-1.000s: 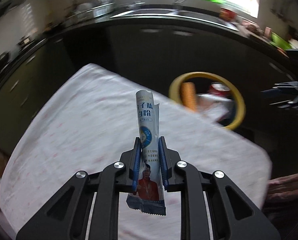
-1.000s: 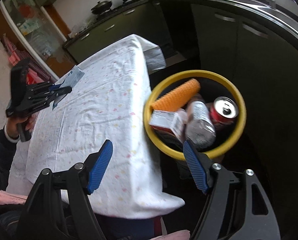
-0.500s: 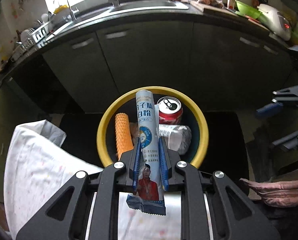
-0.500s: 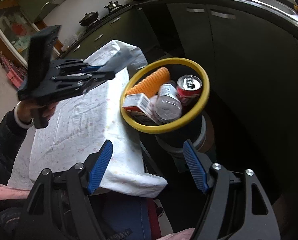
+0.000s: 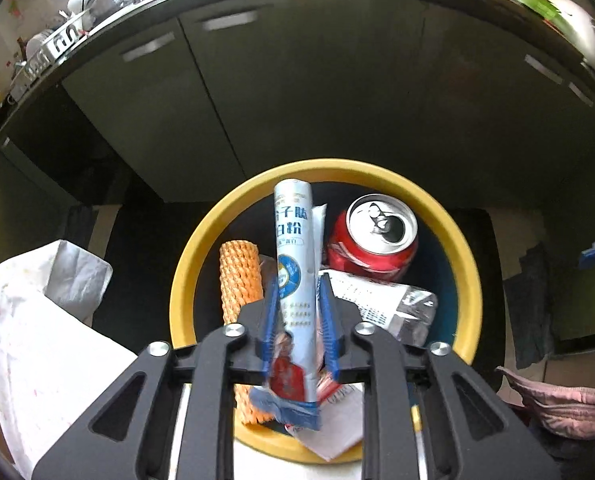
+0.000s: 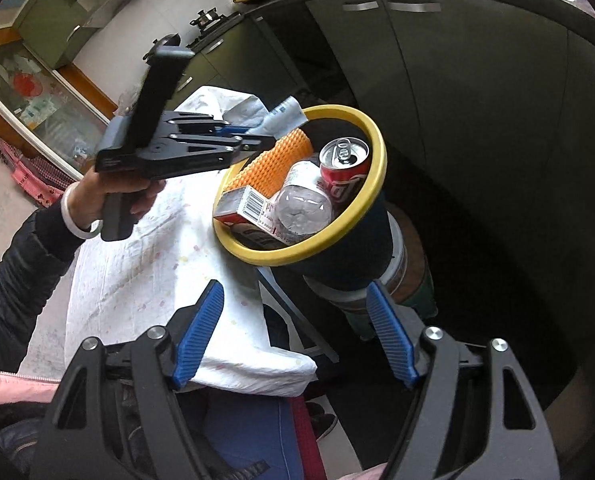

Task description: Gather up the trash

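Observation:
A rolled blue-and-white powder packet (image 5: 293, 240) stands between the blue pads of my left gripper (image 5: 297, 280). The jaws are opening, and the pads still touch the packet's sides. It hangs over the yellow-rimmed bin (image 5: 181, 300), just inside the table-side rim. In the right wrist view the left gripper (image 6: 273, 142) reaches from the left with the packet (image 6: 285, 114) over the bin's rim (image 6: 377, 168). My right gripper (image 6: 293, 292) is open with nothing between its fingers, nearer than the bin and pointing down at it.
The bin holds an orange foam net (image 5: 239, 276), a red can (image 5: 377, 240), a crushed plastic bottle (image 5: 389, 304) and a carton (image 6: 245, 208). A table under a white cloth (image 6: 145, 264) stands left of the bin. Dark kitchen cabinets (image 5: 297, 80) stand behind.
The left gripper has swung from above the table to above the bin, carrying the packet, and its pads stand slightly wider. The right gripper has edged closer to the bin.

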`<action>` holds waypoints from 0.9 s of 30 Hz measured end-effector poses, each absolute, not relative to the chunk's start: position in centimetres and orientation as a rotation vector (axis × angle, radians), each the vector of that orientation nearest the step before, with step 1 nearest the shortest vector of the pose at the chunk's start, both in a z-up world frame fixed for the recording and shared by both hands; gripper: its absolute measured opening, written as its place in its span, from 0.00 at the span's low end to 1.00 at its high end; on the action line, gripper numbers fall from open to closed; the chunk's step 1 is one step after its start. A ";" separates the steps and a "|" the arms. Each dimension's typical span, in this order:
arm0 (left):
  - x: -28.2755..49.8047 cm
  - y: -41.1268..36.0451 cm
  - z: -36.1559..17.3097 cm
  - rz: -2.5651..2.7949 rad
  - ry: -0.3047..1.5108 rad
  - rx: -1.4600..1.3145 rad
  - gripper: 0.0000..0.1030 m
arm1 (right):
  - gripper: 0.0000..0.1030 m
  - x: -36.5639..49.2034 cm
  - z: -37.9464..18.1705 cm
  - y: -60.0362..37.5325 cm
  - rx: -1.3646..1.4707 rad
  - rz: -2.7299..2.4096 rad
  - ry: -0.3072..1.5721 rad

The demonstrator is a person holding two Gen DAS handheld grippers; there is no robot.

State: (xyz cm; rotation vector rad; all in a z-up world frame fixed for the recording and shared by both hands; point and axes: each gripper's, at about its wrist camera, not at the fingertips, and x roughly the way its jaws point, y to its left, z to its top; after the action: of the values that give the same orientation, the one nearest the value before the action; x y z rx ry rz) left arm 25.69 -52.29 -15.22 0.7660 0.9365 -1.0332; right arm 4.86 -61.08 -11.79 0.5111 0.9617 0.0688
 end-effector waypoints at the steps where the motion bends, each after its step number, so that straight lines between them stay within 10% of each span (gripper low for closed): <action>1: 26.0 -52.4 -15.5 -1.016 0.935 0.762 0.46 | 0.69 4.9 -11.8 -61.1 0.514 0.067 0.960; 8: 26.1 -51.3 -14.4 -1.024 0.919 0.691 0.54 | 0.69 5.1 -11.5 -60.4 0.520 0.074 0.945; 15: 21.6 -44.2 -8.3 -0.962 0.773 0.521 0.92 | 0.76 5.9 -11.2 -58.3 0.463 0.053 0.940; 27: 11.3 -24.5 -3.0 -0.470 0.571 0.361 0.95 | 0.93 7.3 -8.8 -49.4 0.192 0.068 0.908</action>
State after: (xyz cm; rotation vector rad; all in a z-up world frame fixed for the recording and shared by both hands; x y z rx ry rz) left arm 11.28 -24.54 -3.00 0.3607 0.5710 -0.4701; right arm 7.31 -49.41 -8.85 0.1924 0.9082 0.0683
